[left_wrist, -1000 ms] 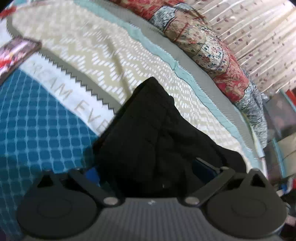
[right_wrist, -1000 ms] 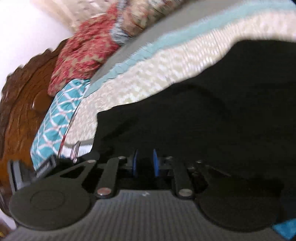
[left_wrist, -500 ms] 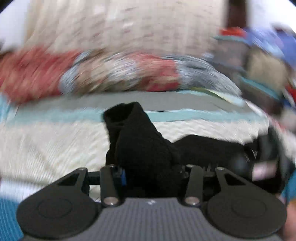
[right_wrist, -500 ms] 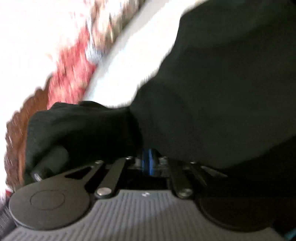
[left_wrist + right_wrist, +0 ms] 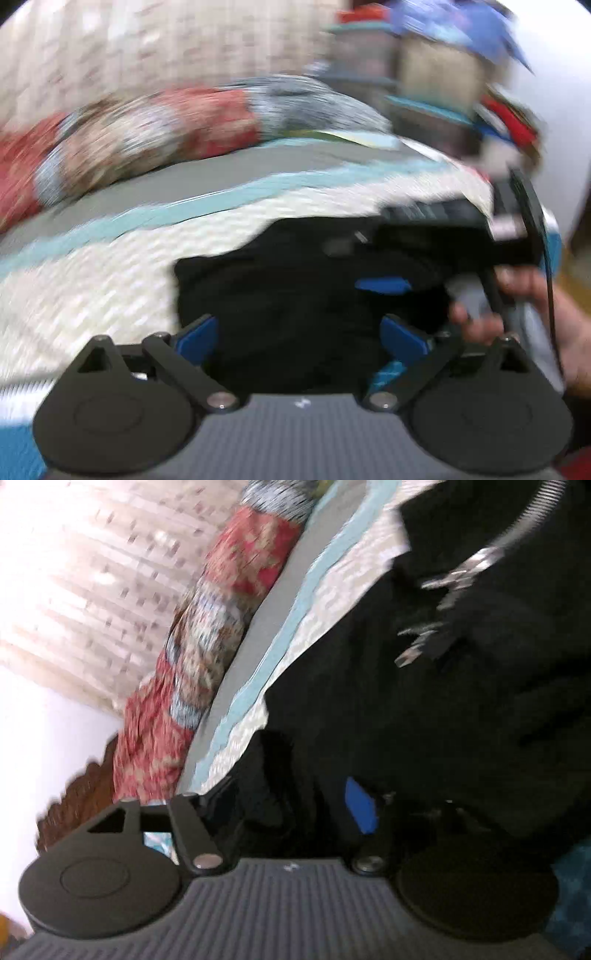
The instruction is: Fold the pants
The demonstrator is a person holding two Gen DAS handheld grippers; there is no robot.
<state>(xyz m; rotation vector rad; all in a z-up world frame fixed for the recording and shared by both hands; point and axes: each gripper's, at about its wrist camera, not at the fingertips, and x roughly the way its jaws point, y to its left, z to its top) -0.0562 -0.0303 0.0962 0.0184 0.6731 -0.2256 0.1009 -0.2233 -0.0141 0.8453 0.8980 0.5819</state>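
Matt black cloth for the pants (image 5: pixel 288 295), soft and creased, with a bright metal zip (image 5: pixel 532 513) at upper right of the right view. Woven, rough-looking cloth on the bedspread (image 5: pixel 110 280); printed cloth on the quilt (image 5: pixel 147 125). Matt black plastic on the left gripper (image 5: pixel 299 338), smooth blue pads (image 5: pixel 195 338), ribbed grey housing (image 5: pixel 303 435); dark carved wood headboard (image 5: pixel 77 794) at lower left.

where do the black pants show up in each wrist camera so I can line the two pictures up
Left wrist: the pants lie low and centre, dark against the pale bedspread.
Right wrist: the pants fill the right half, from the top edge down.
Shared landmark: the red patterned quilt along the bed's far edge.
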